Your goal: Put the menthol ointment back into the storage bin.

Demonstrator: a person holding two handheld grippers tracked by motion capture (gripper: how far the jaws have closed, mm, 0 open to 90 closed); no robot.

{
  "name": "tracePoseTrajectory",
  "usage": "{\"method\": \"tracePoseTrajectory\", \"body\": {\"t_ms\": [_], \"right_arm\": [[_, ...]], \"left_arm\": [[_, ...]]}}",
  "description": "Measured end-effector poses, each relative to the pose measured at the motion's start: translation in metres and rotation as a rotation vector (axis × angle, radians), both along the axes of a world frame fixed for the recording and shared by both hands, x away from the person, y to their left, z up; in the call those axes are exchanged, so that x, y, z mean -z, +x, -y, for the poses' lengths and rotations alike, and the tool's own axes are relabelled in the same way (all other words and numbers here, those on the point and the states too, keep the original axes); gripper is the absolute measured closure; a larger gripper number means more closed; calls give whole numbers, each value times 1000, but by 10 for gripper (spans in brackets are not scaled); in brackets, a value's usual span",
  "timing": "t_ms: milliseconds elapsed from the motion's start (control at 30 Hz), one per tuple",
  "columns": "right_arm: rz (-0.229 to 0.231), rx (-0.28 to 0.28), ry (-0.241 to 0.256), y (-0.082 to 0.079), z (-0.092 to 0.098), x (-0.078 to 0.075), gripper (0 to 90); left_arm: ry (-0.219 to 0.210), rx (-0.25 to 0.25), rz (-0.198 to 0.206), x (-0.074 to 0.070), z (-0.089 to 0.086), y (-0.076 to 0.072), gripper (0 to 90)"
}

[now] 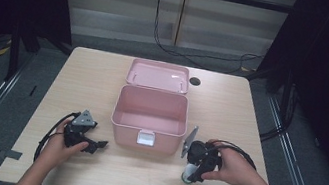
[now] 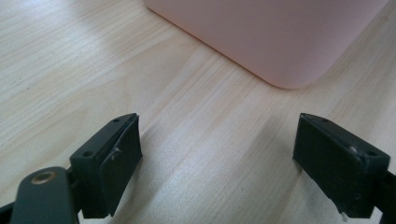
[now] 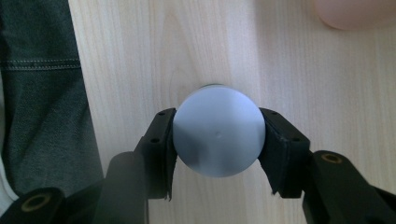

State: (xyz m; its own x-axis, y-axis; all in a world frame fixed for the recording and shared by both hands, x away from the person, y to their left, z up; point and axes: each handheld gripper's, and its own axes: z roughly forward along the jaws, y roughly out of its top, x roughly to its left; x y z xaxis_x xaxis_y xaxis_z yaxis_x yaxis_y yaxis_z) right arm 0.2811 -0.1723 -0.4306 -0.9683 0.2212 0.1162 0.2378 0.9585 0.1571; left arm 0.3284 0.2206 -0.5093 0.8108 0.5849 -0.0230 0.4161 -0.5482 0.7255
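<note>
A pink box (image 1: 149, 119) is seen open at mid-table (image 1: 95, 71), lid (image 1: 159, 75) folded back toward the far edge, inside bare, a small white latch (image 1: 145, 138) on the near wall. The left gripper (image 1: 93, 144) is held in the left hand (image 1: 61, 145) on the near left of the table, just beside the box's near-left corner, apart from it. In the left gripper view its jaws are spread wide with only bare wood between them (image 2: 217, 163), and the rounded corner of the box (image 2: 280, 42) is seen ahead, untouched. The right gripper (image 1: 192, 170) is held in the right hand (image 1: 233, 167) near the box's near-right corner, pointed down at the table. In the right gripper view its jaws are clamped on a round white cap (image 3: 218, 130), one pad pressed against each side; a thin dark-green rim is visible just behind the cap's top edge. What the cap belongs to cannot be told from above; in the high view a small white-and-green object (image 1: 187, 176) is seen standing on the table under the gripper, close to the near edge. Dark trouser fabric (image 3: 42, 93) is seen past the table edge in the right gripper view. A small dark round spot (image 1: 195, 81) is seen on the table right of the lid.
</note>
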Motion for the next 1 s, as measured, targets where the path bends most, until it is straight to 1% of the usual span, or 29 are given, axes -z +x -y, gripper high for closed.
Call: {"method": "tracePoseTrajectory", "body": {"t_ms": [33, 67, 100, 167, 267, 333, 600, 633, 667, 700, 800, 867, 1000], "right_arm": [[-2, 1, -5, 1, 0, -1, 504], [-7, 22, -13, 0, 0, -3, 504], [-11, 31, -11, 0, 0, -5, 504], [-22, 36, -23, 1, 0, -8, 504], [-25, 40, -29, 2, 2, -14, 504], [-31, 66, -35, 3, 2, -19, 504], [-36, 141, -26, 12, 7, -41, 505], [-39, 149, -27, 13, 7, -43, 505], [-32, 148, -21, 15, 8, -45, 505], [-40, 164, -26, 16, 8, -48, 505], [-36, 164, -25, 20, 10, -54, 505], [-37, 173, -40, 22, 10, -59, 505], [-26, 167, -48, 26, 11, -67, 505]], "left_arm": [[0, 0, 0, 0, 0, 0, 145], [0, 0, 0, 0, 0, 0, 145], [0, 0, 0, 0, 0, 0, 145], [0, 0, 0, 0, 0, 0, 145], [0, 0, 0, 0, 0, 0, 145], [0, 0, 0, 0, 0, 0, 146], [0, 0, 0, 0, 0, 0, 145], [0, 0, 0, 0, 0, 0, 145], [0, 0, 0, 0, 0, 0, 145], [0, 0, 0, 0, 0, 0, 145], [0, 0, 0, 0, 0, 0, 145], [0, 0, 0, 0, 0, 0, 145], [0, 0, 0, 0, 0, 0, 145]]}}
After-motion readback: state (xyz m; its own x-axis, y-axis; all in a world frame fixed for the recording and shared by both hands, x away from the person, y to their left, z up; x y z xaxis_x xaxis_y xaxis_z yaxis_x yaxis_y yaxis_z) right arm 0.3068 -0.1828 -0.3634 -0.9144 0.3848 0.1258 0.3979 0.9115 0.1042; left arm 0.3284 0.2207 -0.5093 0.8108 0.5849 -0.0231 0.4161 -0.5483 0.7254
